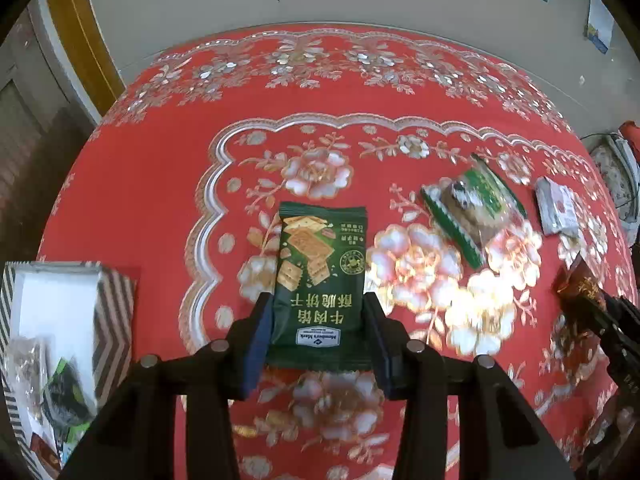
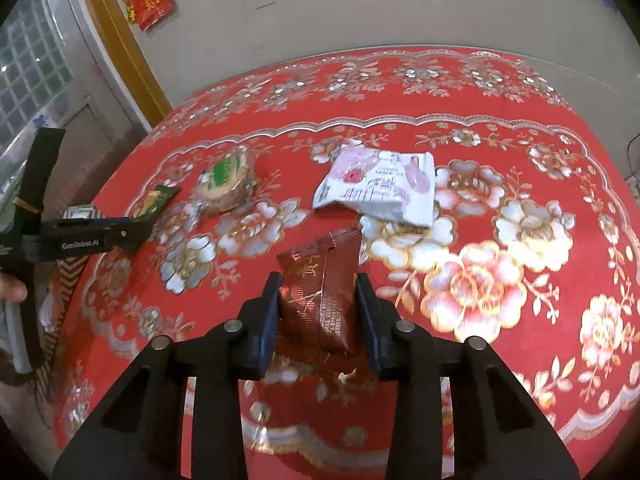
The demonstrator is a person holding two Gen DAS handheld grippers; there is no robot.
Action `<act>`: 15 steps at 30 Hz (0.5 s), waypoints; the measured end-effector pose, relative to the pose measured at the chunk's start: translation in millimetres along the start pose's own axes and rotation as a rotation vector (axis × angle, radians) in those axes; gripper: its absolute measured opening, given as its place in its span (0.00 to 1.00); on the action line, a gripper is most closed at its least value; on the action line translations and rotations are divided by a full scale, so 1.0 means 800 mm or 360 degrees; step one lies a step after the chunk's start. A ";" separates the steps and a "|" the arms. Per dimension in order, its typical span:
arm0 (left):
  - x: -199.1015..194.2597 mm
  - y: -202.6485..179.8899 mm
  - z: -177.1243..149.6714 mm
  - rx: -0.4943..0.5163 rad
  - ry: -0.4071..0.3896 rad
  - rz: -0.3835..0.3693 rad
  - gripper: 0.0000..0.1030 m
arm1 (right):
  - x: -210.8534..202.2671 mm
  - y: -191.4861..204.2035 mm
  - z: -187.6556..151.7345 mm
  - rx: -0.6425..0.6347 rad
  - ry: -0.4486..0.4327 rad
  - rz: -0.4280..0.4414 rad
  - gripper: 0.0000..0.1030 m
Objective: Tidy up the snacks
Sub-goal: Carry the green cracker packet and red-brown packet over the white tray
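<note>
1. The left gripper (image 1: 318,312) points down at the red tablecloth (image 1: 160,184). Its jaws are closed on the two long sides of a green cracker pack (image 1: 320,280). Holding it by the sides keeps the flat pack from bending.

2. The green pack sits between the pads with its far end sticking out past them. It looks a little off the cloth, but the view is too bent to be sure.

3. The right gripper (image 2: 318,304) also points down. Its jaws are squeezed on a dark red pack (image 2: 324,292). The pack is tilted and crinkled between the pads, most likely because it is soft and slippery.

4. Each hand has one snack, so two can go away at once.

5. A striped box (image 1: 116,300) sits at the left edge of the table. A few snacks are already inside it. I think that is where the snacks belong, and it is nearest the left gripper.

6. Still lying on the cloth are a round cake (image 2: 226,184) in a clear wrapper with a green label and a white pack (image 2: 380,188) with pink pictures. They are apart from each other and no gripper touches them.

7. The next job is likely to carry both held packs over to the box.
</note>
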State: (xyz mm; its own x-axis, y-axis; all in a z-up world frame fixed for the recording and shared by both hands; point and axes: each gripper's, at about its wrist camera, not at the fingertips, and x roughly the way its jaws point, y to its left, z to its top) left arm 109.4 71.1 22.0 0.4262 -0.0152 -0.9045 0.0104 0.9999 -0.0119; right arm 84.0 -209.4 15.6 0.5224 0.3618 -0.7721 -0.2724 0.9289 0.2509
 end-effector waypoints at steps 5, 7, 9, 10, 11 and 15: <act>-0.024 0.006 -0.016 -0.0020 -0.0036 -0.0030 0.45 | -0.017 0.015 -0.013 -0.0017 -0.0033 0.0045 0.34; -0.035 0.007 -0.021 -0.0019 -0.0055 -0.0044 0.45 | -0.024 0.022 -0.018 -0.0015 -0.0048 0.0076 0.34; -0.047 0.006 -0.028 -0.0015 -0.0075 -0.0060 0.45 | -0.030 0.029 -0.025 -0.0008 -0.0061 0.0100 0.34; -0.053 0.006 -0.032 -0.0013 -0.0089 -0.0063 0.45 | -0.033 0.033 -0.027 -0.0007 -0.0065 0.0105 0.34; -0.059 0.006 -0.037 -0.0010 -0.0104 -0.0066 0.45 | -0.034 0.035 -0.029 -0.0006 -0.0069 0.0112 0.34; -0.077 0.003 -0.057 0.0000 -0.0157 -0.0078 0.45 | -0.038 0.053 -0.039 -0.0007 -0.0080 0.0147 0.34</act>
State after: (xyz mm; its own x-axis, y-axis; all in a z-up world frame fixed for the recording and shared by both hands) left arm 41.7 74.5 58.6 0.5121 -0.0647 -0.8565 0.0333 0.9979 -0.0554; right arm 31.2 -183.4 31.7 0.5345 0.4497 -0.7156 -0.3247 0.8910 0.3173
